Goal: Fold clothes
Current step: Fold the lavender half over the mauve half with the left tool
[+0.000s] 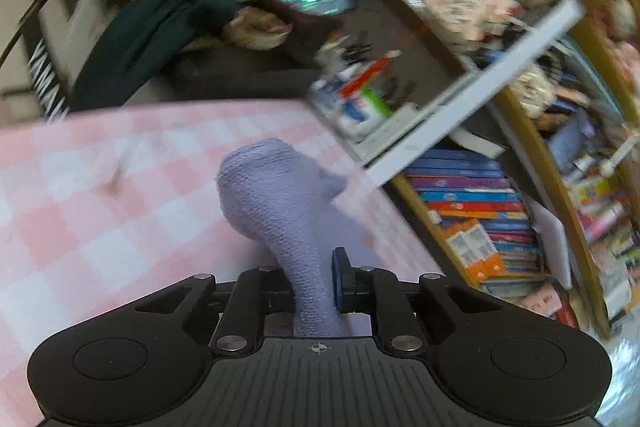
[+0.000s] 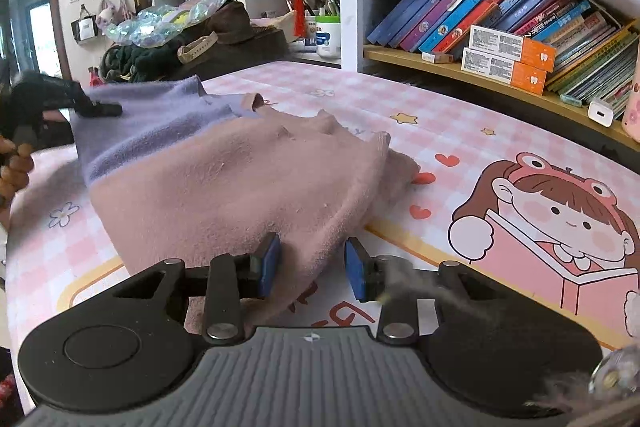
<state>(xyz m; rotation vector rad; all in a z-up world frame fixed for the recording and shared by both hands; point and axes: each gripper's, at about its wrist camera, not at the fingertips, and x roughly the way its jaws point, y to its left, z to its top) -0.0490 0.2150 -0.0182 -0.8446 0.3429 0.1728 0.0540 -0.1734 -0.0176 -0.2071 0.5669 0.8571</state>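
1. Garment. A knit sweater (image 2: 224,163), pink over most of its body with a lavender band at its far end, lies spread on the pink checked tablecloth (image 2: 400,99). Its near pink edge reaches the right gripper; its far lavender end is lifted off the cloth at the left.

2. Left gripper (image 1: 314,287). Seen from its own wrist camera, the jaws are clenched on a bunched neck of the lavender fabric (image 1: 276,203), which passes between the fingers and rises ahead of them in a rounded lump above the tablecloth. The blue pad (image 1: 338,277) on the right-hand finger presses against the fabric; the opposite pad is hidden behind it. The view is motion-blurred.

3. Left gripper, right wrist view. The same tool appears as a dark shape (image 2: 96,107) at the left edge, its tip on the lavender corner of the sweater. A person's fingers (image 2: 16,163) are wrapped around its handle.

4. Right gripper (image 2: 312,267). The jaws stand apart, released. The pink hem of the sweater lies in the gap, draped over the inner side of the left-hand blue pad (image 2: 270,263); the right-hand blue pad (image 2: 356,271) stands clear of the fabric, over bare tablecloth.

5. Surroundings. A cartoon girl print (image 2: 560,215) marks the tablecloth to the right of the sweater. Beyond the table edge, leaning books (image 2: 460,11) fill a shelf.
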